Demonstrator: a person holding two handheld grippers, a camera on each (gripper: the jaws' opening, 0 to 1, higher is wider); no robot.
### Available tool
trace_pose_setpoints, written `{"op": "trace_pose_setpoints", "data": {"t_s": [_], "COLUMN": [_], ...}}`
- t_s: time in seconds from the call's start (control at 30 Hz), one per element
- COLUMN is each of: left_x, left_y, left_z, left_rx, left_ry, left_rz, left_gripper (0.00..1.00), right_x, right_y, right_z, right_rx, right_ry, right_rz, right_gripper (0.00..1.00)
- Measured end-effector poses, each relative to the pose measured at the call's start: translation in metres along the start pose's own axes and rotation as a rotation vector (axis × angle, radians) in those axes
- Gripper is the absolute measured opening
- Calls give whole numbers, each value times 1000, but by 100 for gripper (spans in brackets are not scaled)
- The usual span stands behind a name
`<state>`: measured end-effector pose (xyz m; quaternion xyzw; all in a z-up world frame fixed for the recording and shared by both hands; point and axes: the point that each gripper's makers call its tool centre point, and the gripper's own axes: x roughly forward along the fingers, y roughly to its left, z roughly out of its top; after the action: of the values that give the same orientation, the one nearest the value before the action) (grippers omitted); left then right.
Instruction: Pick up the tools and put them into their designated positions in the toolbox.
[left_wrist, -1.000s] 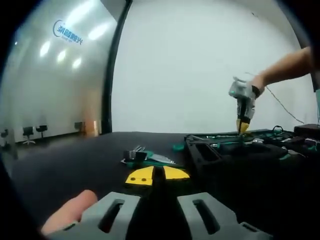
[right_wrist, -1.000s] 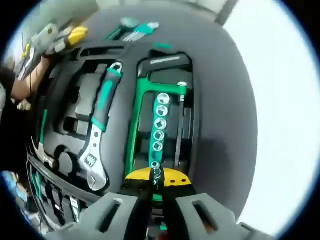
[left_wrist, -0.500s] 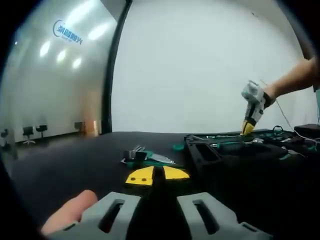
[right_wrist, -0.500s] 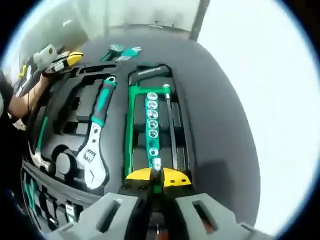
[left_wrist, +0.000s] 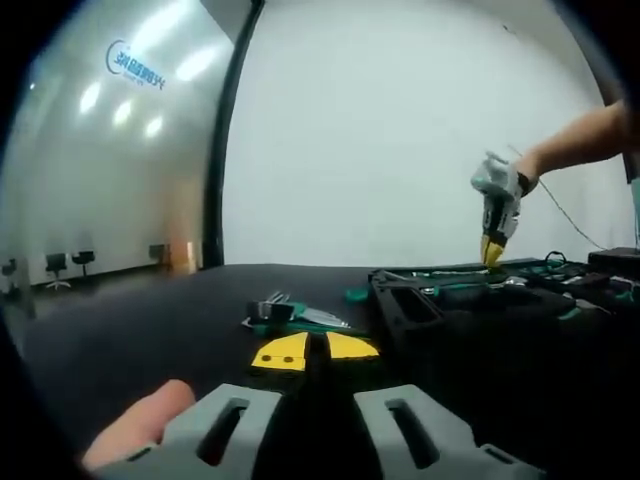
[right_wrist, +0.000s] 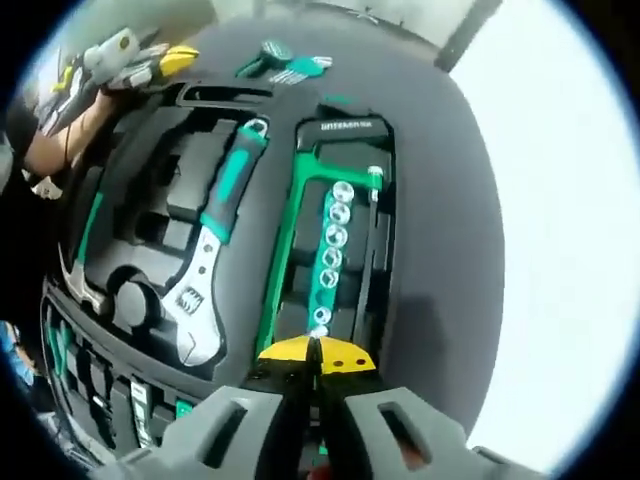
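A wrench, hacksaw and socket rail sit in the toolbox; hex keys wait on the table. Both grippers' jaws are closed, empty.

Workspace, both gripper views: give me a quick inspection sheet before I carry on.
Surface: black table, matte.
Job's things: toolbox open; adjustable wrench, green hacksaw and socket rail seated in foam; hex key set on the table beyond the toolbox.
Clutter: nothing seen.
Grippers: left gripper jaws shut, low over the table; right gripper jaws shut, above the toolbox.
Cables: thin cable behind the right hand.
Surroundings: white wall; chairs far off.
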<state>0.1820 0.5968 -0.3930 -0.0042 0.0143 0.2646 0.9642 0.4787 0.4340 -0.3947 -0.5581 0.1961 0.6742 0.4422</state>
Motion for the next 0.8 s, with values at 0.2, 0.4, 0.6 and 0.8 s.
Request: {"op": "trace_pose_setpoints", "data": {"t_s": [0.2, 0.4, 0.6, 0.8], "left_x": [0, 0, 0, 0], "left_y": [0, -1, -2, -1], "left_z": [0, 0, 0, 0], "left_rx": [3, 2, 1, 1], "left_ry": [-1, 0, 3, 2], "left_rz": [0, 0, -2, -1], "left_gripper": [7, 7, 7, 7], "right_x": [8, 3, 6, 7], "right_y": [9, -4, -6, -17], "right_z": [-12, -2, -3, 1], "right_rx": [-141, -148, -128, -111], "right_ry": [11, -33, -65, -53], "right_rz": [-54, -125, -142, -157], "right_gripper": [6, 2, 0, 0]}}
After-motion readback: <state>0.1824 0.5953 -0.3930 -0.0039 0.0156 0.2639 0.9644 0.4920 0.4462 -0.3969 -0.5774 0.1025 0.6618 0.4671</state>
